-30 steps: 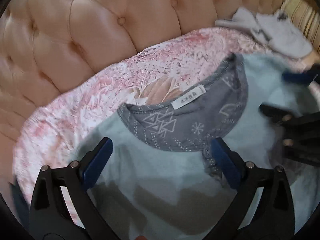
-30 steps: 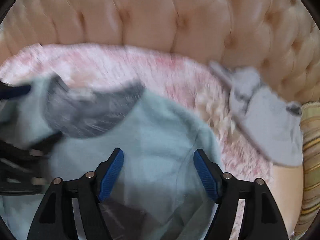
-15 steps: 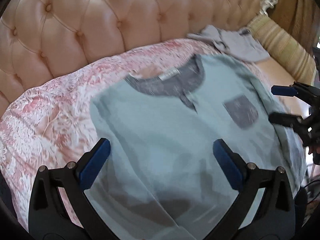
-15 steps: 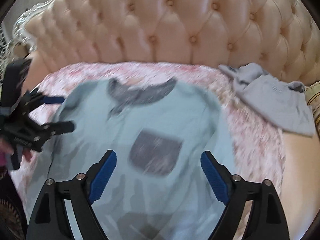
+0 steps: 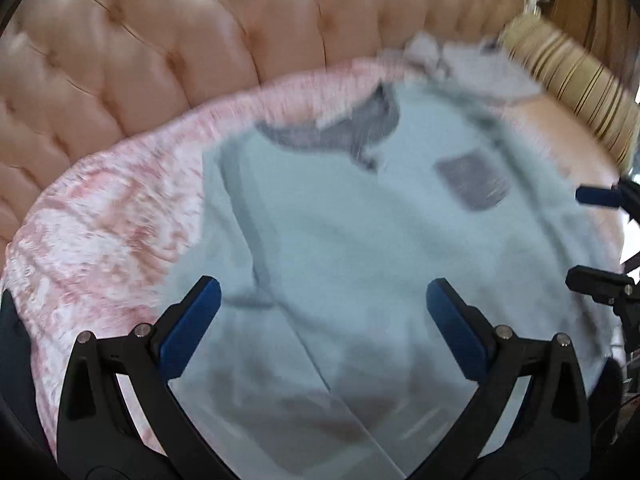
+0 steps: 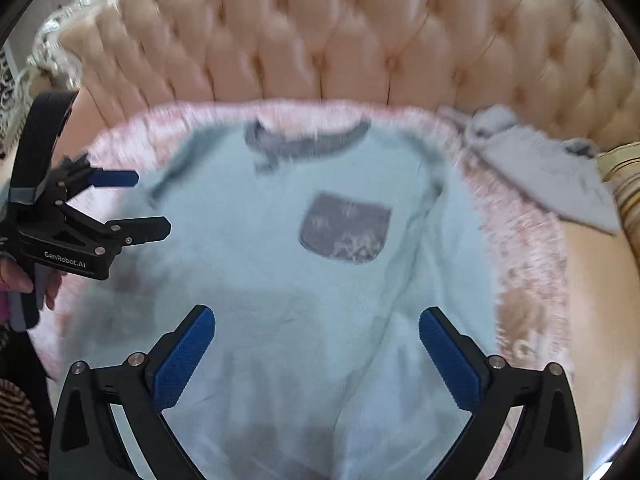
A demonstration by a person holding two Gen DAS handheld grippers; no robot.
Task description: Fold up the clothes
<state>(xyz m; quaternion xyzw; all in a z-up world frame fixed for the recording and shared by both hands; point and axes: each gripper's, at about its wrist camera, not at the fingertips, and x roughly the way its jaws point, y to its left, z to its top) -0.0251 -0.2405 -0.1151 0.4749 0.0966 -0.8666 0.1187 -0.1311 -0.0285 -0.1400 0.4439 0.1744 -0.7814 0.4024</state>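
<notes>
Both tools – left tool spread, right tool opening – over soft flat shirt.

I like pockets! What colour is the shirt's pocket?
Grey with pale patterns, on the pocket; clearest in the right wrist view.

Both grippers, left and right, have pulled back from the collar so the whole shirt shows, the right one's jaws opening with nothing gripped.
</notes>
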